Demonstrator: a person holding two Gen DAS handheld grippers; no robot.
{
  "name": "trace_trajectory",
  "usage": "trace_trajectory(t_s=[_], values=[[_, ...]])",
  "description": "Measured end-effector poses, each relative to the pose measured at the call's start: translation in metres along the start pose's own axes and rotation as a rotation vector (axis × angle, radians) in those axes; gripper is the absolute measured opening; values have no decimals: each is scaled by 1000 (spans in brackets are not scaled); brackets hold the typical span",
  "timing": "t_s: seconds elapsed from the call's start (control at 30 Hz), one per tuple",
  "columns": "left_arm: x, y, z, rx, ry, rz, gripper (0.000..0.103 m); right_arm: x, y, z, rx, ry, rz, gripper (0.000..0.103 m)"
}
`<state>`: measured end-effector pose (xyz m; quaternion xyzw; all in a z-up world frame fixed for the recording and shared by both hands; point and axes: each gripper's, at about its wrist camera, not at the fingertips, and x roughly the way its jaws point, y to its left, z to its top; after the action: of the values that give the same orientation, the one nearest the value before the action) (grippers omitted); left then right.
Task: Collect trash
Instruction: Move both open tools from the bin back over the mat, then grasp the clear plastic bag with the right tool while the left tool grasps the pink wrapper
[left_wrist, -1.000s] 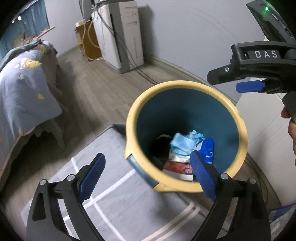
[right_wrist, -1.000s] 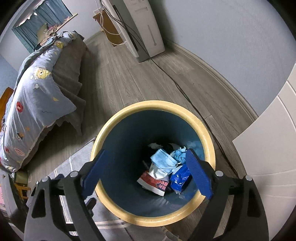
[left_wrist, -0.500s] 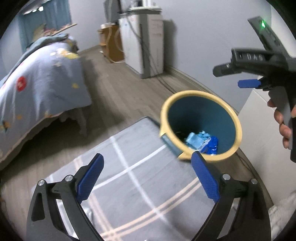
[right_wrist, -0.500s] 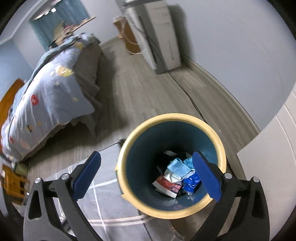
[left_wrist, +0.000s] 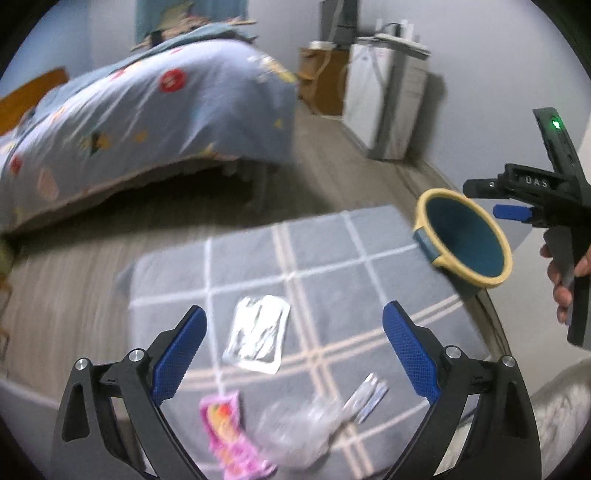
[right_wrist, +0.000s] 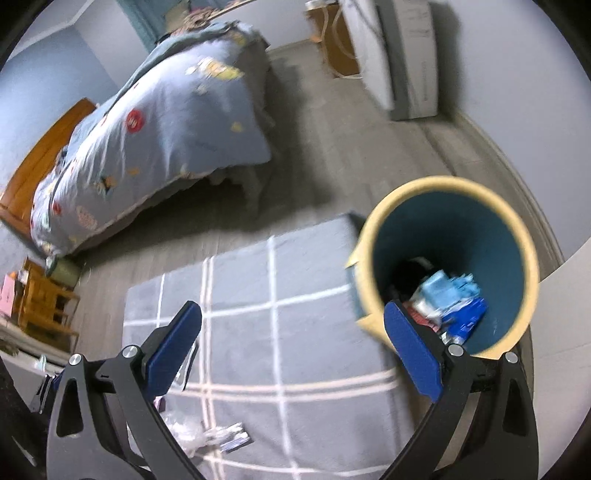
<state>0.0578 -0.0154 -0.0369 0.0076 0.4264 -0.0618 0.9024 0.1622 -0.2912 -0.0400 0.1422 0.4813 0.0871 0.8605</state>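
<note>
A blue bin with a yellow rim (left_wrist: 466, 240) (right_wrist: 448, 258) stands at the rug's far right corner and holds blue and red wrappers (right_wrist: 448, 301). On the grey checked rug (left_wrist: 325, 280) lie a silver foil packet (left_wrist: 258, 334), a pink wrapper (left_wrist: 228, 434), a crumpled clear bag (left_wrist: 301, 430) and a small silver sachet (left_wrist: 367, 397). My left gripper (left_wrist: 293, 352) is open and empty above the foil packet. My right gripper (right_wrist: 291, 349) is open and empty, left of the bin; it also shows in the left wrist view (left_wrist: 517, 212).
A bed with a blue patterned cover (left_wrist: 140, 110) stands at the left beyond the rug. A white appliance (left_wrist: 388, 99) and a wooden cabinet (left_wrist: 325, 81) stand by the far wall. A small wooden stool (right_wrist: 44, 306) is at the left. White furniture (right_wrist: 569, 332) is right of the bin.
Both grippers have swung left and back from the bin toward the rug. The litter on the rug has come into view. Both stay open.
</note>
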Motion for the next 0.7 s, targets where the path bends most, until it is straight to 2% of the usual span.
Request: trace_trajectory(t_s=[0.23,0.33,0.47,0.6,0.67,0.7], values=[[3,61,-58,-111,64,98,95,28,55,-46,-44,75,1,97],[13,83,-79,-151,114,112,95,32,71,-60,-94,77,-19,97],[33,91,-95,-155,201,107,92,41,85,-83,-121,110,-20,97],[41,82,-99,-118,215,98,89,53,88,-110,-112,161,-59,96],[44,79,-100,-118,229,76,85,60,87,-124,-109,202,-88,82],[45,76,-101,-111,235,77,84,64,86,-130,-105,228,-97,78]])
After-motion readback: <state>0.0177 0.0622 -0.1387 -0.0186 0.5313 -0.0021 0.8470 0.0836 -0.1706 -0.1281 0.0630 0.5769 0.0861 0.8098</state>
